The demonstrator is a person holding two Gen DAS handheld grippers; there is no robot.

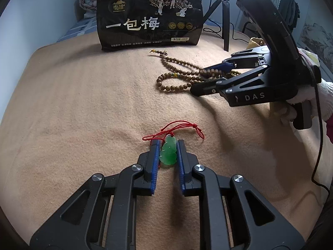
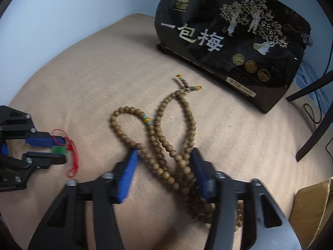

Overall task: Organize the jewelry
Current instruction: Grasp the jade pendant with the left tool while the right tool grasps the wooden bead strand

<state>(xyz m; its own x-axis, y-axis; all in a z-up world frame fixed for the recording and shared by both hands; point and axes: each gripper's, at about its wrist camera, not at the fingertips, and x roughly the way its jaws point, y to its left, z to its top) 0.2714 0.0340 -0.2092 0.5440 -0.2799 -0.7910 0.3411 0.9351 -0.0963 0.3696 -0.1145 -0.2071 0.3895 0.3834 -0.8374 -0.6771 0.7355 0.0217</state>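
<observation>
Tan blanket (image 1: 83, 104) covers the whole work surface, with a black snack bag (image 1: 149, 16) standing at the far edge and a tripod (image 1: 225, 20) beside it. Near the front, the left gripper (image 1: 168, 145) has its blue pads drawn in narrow on either side of the green jade pendant (image 1: 168, 153), seemingly pressing its flanks; the red cord (image 1: 179, 128) trails loose on the blanket beyond the tips. For a good lift, I judge the pads should keep square on the widest part of the carving and rise straight, slowly, so the cord follows without snagging on the nap. The right gripper (image 2: 164, 170) straddles a tangle of the wooden bead necklace (image 2: 166, 125), its jaws half-wide and not yet pressing the beads; several strands lie between the pads, while the loops and the small yellow and turquoise end beads spread toward the bag. Closing on a bunch of strands rather than one would likely hold better, since round beads may roll out of a light pinch. Motion blur softens the right-hand pad in the right wrist view, so its contact with the beads is hard to judge. The lower run of the necklace disappears under that gripper's frame, a cardboard edge (image 2: 312, 208) is cut off at the corner, and no tray or box for the jewelry shows anywhere.
</observation>
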